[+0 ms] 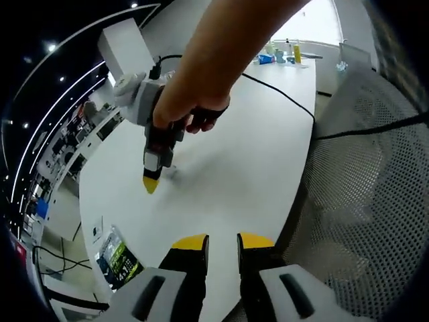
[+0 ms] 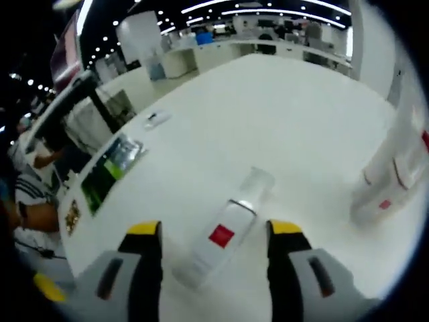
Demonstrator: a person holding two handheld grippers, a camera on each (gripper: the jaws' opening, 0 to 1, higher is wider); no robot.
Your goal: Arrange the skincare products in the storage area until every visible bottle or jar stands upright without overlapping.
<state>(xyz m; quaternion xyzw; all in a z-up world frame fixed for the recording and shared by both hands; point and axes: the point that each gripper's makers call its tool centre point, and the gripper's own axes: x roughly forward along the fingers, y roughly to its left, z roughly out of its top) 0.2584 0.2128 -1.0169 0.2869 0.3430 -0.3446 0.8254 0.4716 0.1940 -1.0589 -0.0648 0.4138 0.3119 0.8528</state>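
Across both views spreads a broad white tabletop, the largest thing in sight. At the right of the left gripper view, beside the table edge, stands a grey perforated mesh chair back, with a thin black cable running over the table toward it.

From the top centre of that view a person's bare forearm and hand reaches down, gripping the right gripper, whose yellow tip points down close to the table; from this angle I cannot tell its jaw spacing. At the far end of the table, upper right, sits a small cluster of bottles, too small to detail. Lower left, a dark printed leaflet with green patches lies flat.

Bottom centre of the left gripper view: the left gripper, black jaws with yellow tips, spread a narrow gap apart with nothing between them.

Bottom centre of the right gripper view: the jaws stand wide apart, and a white tube-shaped skincare bottle with a red square label and clear cap lies on its side between them, cap pointing up-frame. Contact with either jaw is not evident. At the right edge stand white containers with red markings, blurred, upright.
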